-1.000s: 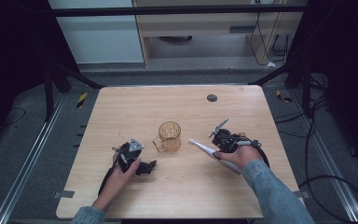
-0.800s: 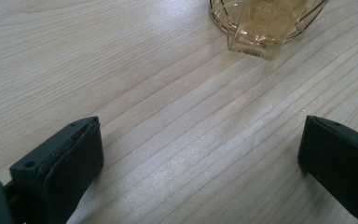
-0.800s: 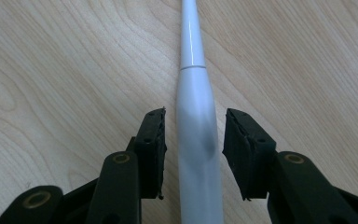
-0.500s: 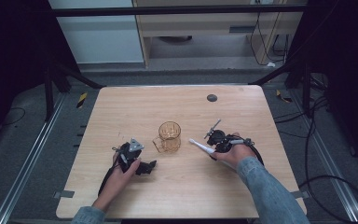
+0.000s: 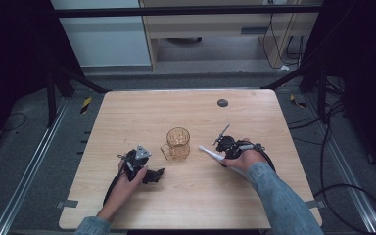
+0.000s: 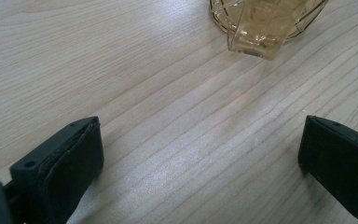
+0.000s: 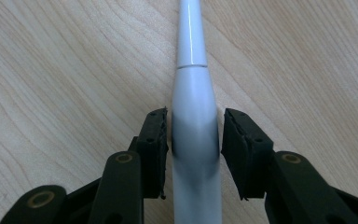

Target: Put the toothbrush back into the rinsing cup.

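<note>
1. White electric toothbrush handle (image 7: pixel 193 140): lies on the wooden worktop (image 5: pixel 142 117) to the right of the amber glass mug (image 5: pixel 178 143), its thin neck pointing at the mug. It looks rigid, light, smooth and probably slippery; the thick body is the best place to hold it.
2. Right hand-held gripper (image 5: pixel 223 147): held low and level; jaws flank the thick body, left jaw touching, right jaw just clear, not yet clamped.
3. Left hand-held gripper (image 5: pixel 136 159): jaws spread wide above bare wood, facing the mug's handle.
</note>
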`<control>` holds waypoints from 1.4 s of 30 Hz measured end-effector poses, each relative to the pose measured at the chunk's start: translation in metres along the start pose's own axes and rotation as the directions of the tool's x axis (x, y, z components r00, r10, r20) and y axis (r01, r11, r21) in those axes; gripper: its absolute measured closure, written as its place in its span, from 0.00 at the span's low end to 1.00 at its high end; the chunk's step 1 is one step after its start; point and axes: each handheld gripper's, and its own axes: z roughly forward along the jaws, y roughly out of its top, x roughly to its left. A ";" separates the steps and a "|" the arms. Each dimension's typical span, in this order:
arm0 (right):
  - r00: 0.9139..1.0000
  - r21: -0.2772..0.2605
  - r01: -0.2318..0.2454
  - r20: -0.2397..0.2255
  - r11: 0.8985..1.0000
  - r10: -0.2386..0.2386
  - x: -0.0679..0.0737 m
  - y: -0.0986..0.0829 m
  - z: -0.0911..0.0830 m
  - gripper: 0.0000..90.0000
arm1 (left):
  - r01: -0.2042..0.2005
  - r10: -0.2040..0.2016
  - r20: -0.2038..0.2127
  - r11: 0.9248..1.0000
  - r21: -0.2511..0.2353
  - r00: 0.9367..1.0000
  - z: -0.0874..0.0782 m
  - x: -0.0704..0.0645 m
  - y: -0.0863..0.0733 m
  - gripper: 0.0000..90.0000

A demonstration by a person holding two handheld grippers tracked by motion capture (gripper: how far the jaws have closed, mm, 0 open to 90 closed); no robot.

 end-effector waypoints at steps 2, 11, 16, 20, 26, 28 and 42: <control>1.000 -0.003 -0.004 -0.004 1.000 0.004 0.000 0.000 0.001 0.68 | 0.000 0.000 0.000 1.000 0.000 1.000 0.000 0.000 0.000 0.00; 1.000 0.006 -0.007 -0.012 1.000 0.007 0.000 0.001 0.002 0.70 | 0.000 0.000 0.000 1.000 0.000 1.000 0.000 0.000 0.000 0.00; 1.000 0.006 0.005 -0.012 1.000 -0.005 -0.002 0.002 0.002 0.71 | 0.000 0.000 0.000 1.000 0.000 1.000 0.000 0.000 0.000 0.00; 1.000 0.010 0.000 -0.014 1.000 0.000 -0.002 0.002 0.002 0.72 | 0.000 0.000 0.000 1.000 0.000 1.000 0.000 0.000 0.000 0.00; 1.000 0.014 0.002 -0.017 1.000 -0.002 -0.002 0.003 0.003 0.73 | 0.000 0.000 0.000 1.000 0.000 1.000 0.000 0.000 0.000 0.00; 1.000 0.014 -0.001 -0.018 1.000 0.001 -0.002 0.003 0.003 0.73 | 0.000 0.000 0.000 1.000 0.000 1.000 0.000 0.000 0.000 0.00; 1.000 0.008 0.022 -0.013 1.000 -0.022 -0.004 0.003 0.004 0.74 | 0.000 0.000 0.000 1.000 0.000 1.000 0.000 0.000 0.000 0.00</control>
